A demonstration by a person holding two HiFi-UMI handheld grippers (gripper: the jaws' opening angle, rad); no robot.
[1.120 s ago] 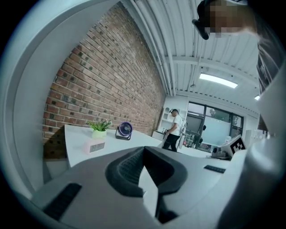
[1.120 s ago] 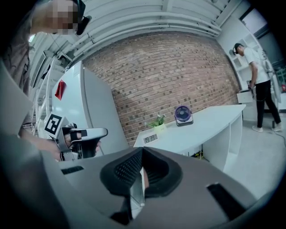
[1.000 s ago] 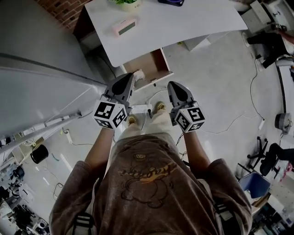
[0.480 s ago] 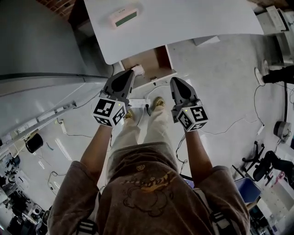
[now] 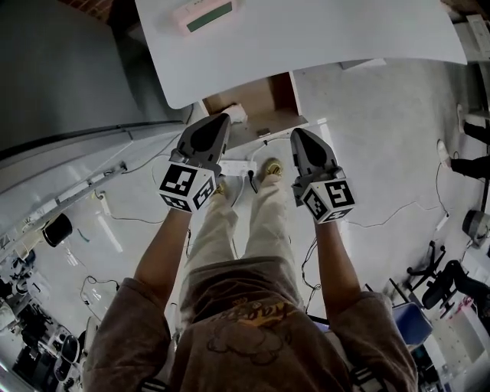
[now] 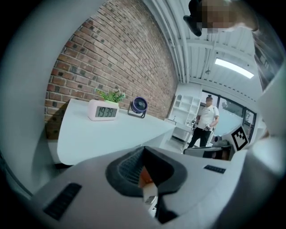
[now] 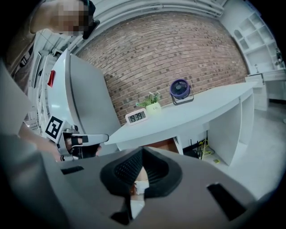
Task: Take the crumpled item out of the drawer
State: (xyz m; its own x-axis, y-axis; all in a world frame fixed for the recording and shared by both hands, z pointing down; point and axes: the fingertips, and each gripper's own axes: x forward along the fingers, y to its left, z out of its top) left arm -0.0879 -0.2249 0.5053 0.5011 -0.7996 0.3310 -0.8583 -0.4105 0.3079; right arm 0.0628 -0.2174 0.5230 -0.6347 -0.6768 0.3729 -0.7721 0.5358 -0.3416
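left gripper (image 5: 217, 127), right gripper (image 5: 300, 138) now nearer drawer (image 5: 264, 93) (crumpled item (image 5: 236, 112) inside); both jaws together, empty.

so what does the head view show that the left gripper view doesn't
Head view only: the open drawer seen from above, with the white crumpled item at one corner. It also shows the person's legs and a power strip on the floor. Left gripper view only: the small fan, the plant and a person standing far back. Both: the white desk and the clock.
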